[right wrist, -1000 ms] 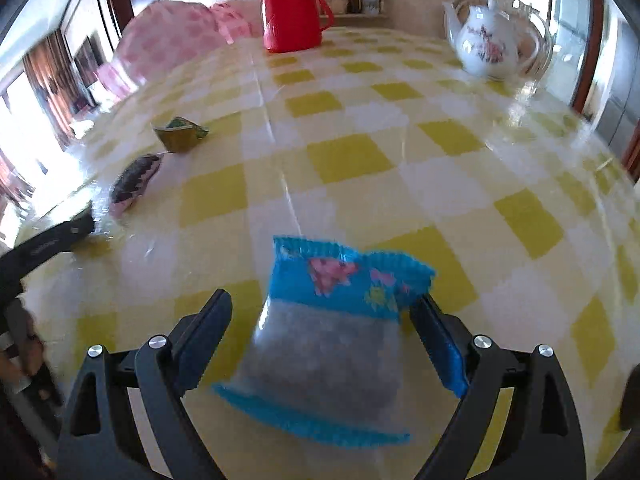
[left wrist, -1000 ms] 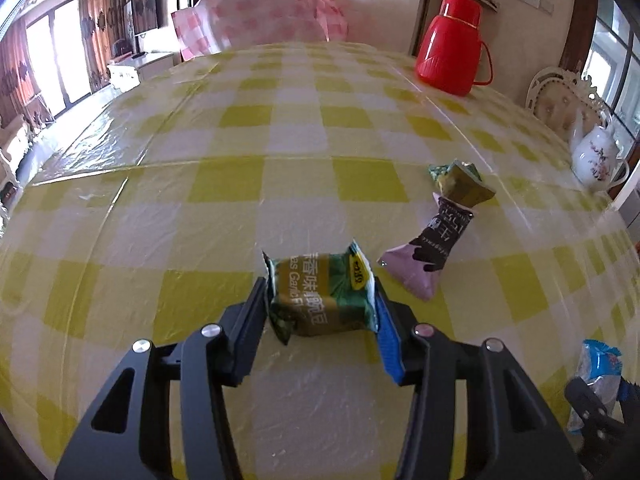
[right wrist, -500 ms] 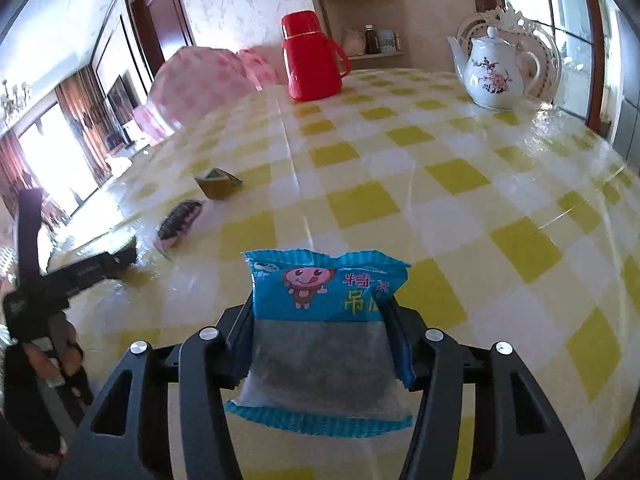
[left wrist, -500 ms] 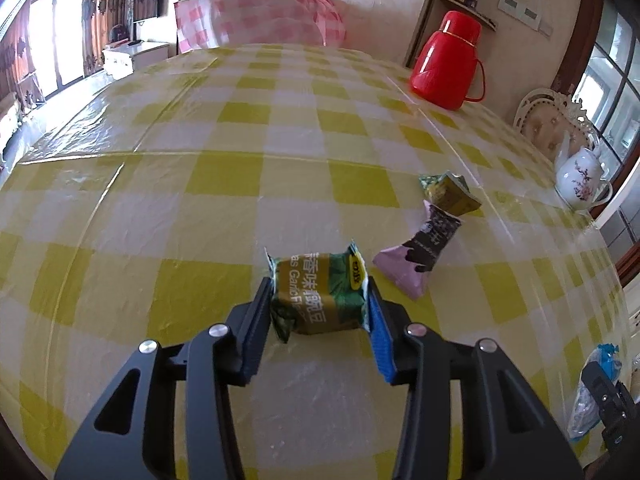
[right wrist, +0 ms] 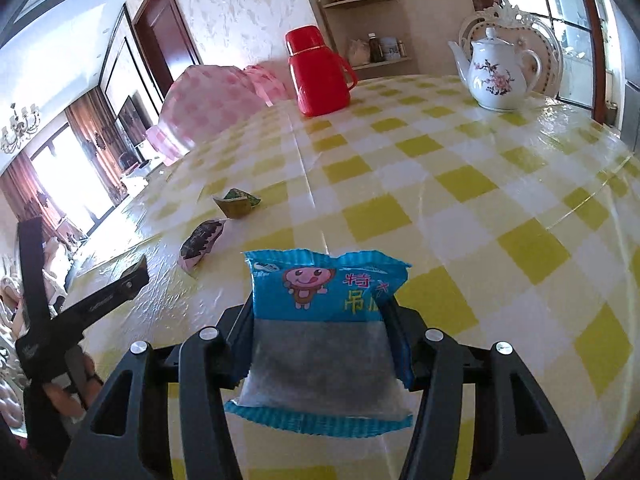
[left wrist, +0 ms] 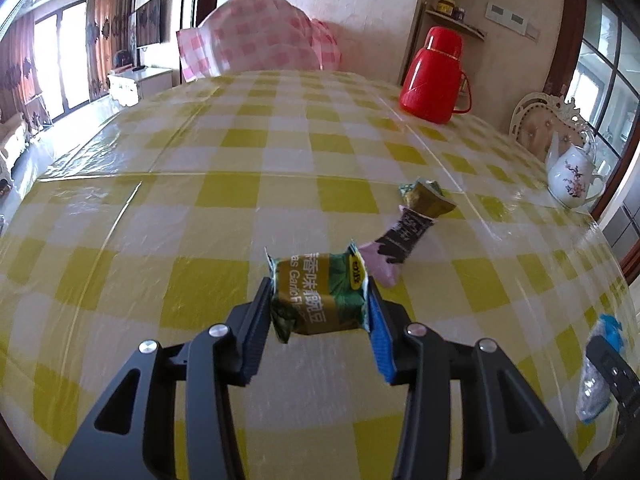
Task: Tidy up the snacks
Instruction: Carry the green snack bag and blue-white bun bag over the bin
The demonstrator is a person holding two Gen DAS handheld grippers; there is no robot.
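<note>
My left gripper is shut on a green and gold snack packet, held just above the yellow checked tablecloth. My right gripper is shut on a blue and clear snack bag with a cartoon face, lifted off the cloth. That bag also shows at the right edge of the left wrist view. A purple snack packet and a small green-gold packet lie on the table beyond the left gripper. Both packets, the purple snack packet and the small green-gold packet, appear left of centre in the right wrist view.
A red thermos jug stands at the far side of the table, and a white flowered teapot at the right edge. A pink checked food cover sits at the back. The left gripper's black body and a hand show at the left.
The right gripper's jaws closed on the blue bag and lifted it off the cloth. The left gripper tightened slightly on the green packet and raised it a little.
</note>
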